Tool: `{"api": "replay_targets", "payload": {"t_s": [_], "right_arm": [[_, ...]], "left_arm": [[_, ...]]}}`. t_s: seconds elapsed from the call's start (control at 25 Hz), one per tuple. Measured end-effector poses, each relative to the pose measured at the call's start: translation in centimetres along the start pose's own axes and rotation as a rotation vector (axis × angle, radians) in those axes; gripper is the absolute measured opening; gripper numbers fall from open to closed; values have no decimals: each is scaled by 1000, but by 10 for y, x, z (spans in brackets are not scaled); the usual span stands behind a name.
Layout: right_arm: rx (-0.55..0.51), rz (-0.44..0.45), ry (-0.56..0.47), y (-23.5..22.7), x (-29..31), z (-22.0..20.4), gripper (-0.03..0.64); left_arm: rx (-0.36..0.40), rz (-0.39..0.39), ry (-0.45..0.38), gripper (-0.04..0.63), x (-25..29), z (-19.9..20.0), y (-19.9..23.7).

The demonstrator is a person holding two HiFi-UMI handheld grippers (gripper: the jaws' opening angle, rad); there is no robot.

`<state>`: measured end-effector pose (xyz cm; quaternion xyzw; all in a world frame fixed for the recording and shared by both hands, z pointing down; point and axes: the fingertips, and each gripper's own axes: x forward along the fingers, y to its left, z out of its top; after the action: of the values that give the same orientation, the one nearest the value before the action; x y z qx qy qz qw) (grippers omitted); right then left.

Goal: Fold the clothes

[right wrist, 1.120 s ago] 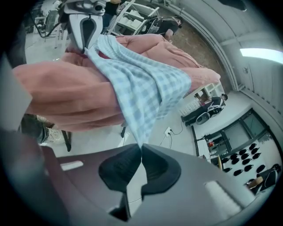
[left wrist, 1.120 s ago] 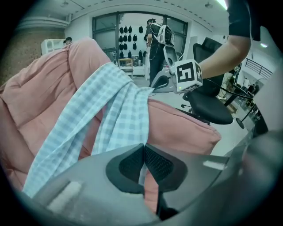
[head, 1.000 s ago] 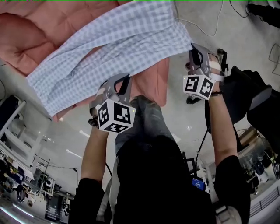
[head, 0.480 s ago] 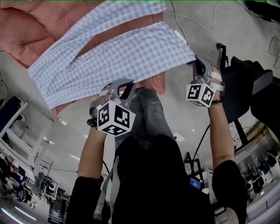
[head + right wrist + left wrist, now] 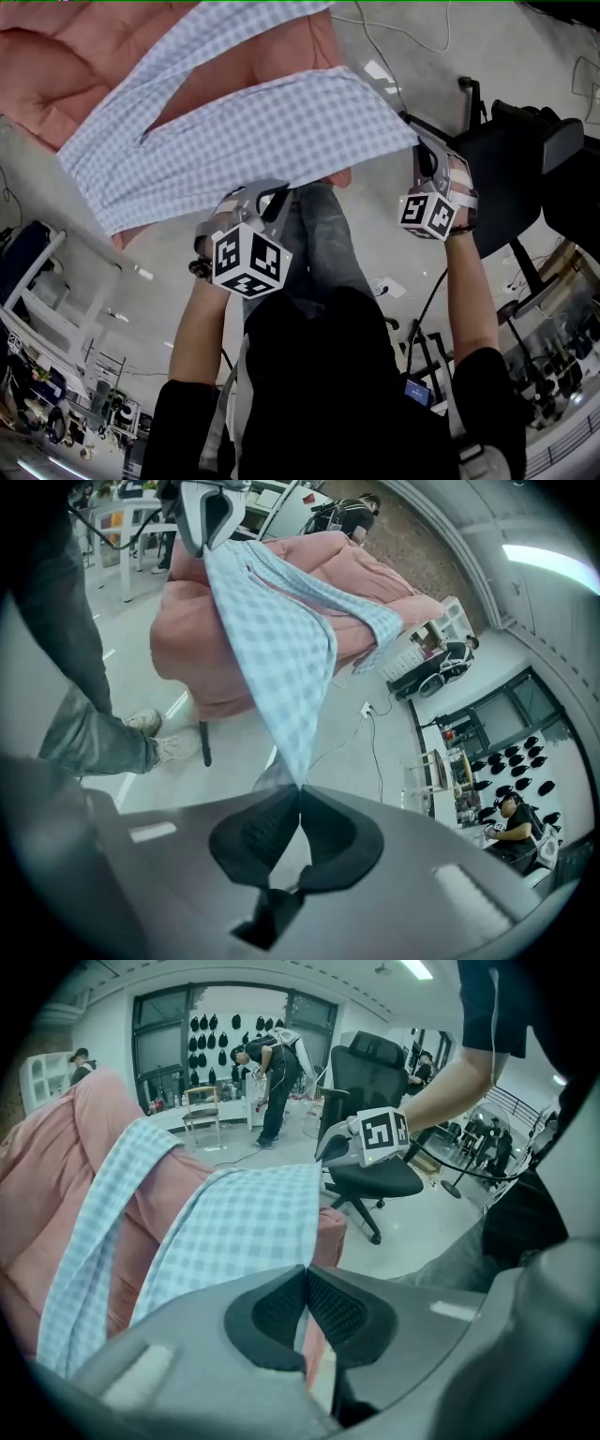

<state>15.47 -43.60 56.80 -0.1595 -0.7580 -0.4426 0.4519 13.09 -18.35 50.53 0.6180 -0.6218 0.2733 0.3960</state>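
Checked garment (image 5: 272, 131): draped over the pink quilt (image 5: 56, 66), near hem lifted toward me.
Left gripper (image 5: 265, 195): jaws clamped on the hem's left corner.
Right gripper (image 5: 424, 155): jaws clamped on the right corner.
Axis: hem spans left to right between my jaws; the cloth lies ahead of both.
Change: both hands have drawn back, pulling more cloth off the quilt.
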Motion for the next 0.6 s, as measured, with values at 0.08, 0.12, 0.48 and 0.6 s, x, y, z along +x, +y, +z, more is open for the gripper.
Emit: {"api": "replay_targets", "payload": {"t_s": [0.08, 0.12, 0.48, 0.6], "right_arm": [[11, -1, 10, 5, -3, -4, 8], [17, -2, 15, 7, -6, -6, 8], [59, 54, 53, 31, -9, -20, 14], [96, 129, 45, 39, -8, -13, 143]], "left_arm": [[-8, -8, -4, 11, 0, -2, -8], [-7, -11, -6, 11, -1, -3, -12], [-1, -12, 10, 12, 9, -9, -21], [-1, 7, 2, 68, 4, -11, -12]]}}
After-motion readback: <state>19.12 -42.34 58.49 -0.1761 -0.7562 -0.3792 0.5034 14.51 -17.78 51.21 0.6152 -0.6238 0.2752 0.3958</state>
